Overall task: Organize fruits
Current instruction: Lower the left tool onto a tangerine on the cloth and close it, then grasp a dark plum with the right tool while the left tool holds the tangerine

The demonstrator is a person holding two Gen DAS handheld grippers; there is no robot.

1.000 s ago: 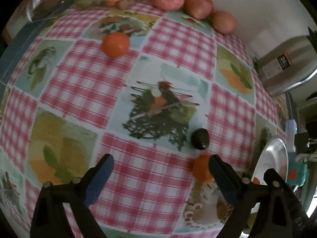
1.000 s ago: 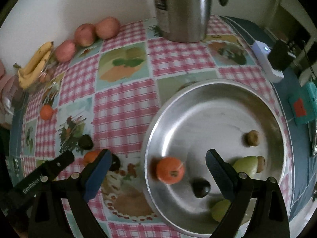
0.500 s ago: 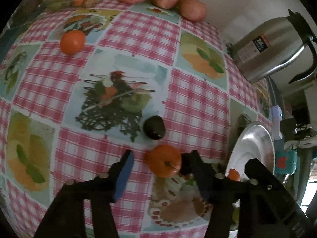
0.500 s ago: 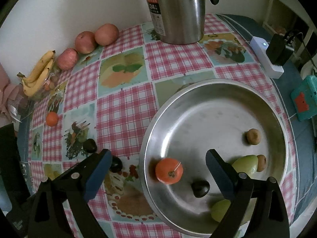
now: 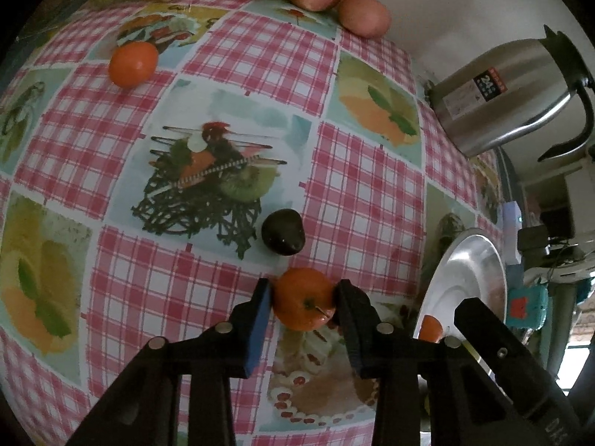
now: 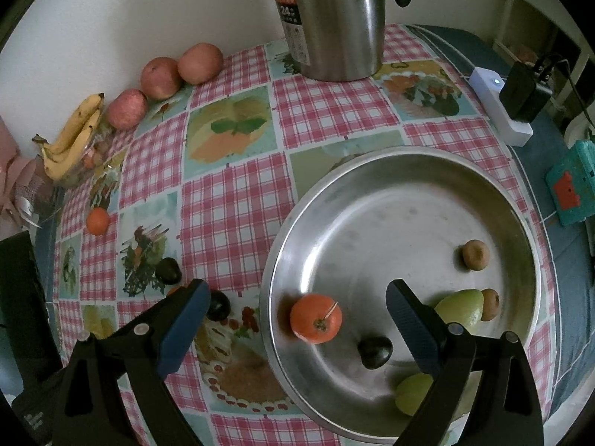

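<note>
Far left by the wall: bunch of yellow bananas (image 6: pixel 72 137), then three reddish round apples (image 6: pixel 160 78) in a row, parked clear of the working area. Next, small round orange tangerine (image 5: pixel 132 63) lying alone on the pink-checked fruit-print tablecloth (image 5: pixel 357 193), not yet collected. Near centre: dark, nearly black rounded fruit (image 5: pixel 283 231) resting on the cloth just beyond the left gripper (image 5: pixel 303 299). Left gripper jaws just closed in, now clamped on a second orange tangerine with a short stem (image 5: pixel 303 299), one blue pad against each side at the widest part; grip taken across the middle, probably so the round fruit cannot roll out on lifting. Tangerine apparently at cloth level, just left of the wide shallow stainless-steel basin (image 6: pixel 405 423). Basin contents: one orange tangerine (image 6: pixel 316 318), one dark fruit (image 6: pixel 375 352), pale green pears (image 6: pixel 461 306), two small brown round fruits (image 6: pixel 475 254), gathered as the sorted lot. Right gripper (image 6: pixel 297 321) hovering above the basin, jaws spread wide, nothing between them, likely free for the next pick. Behind: tall steel kettle (image 6: pixel 331 18), off the transfer path.
</note>
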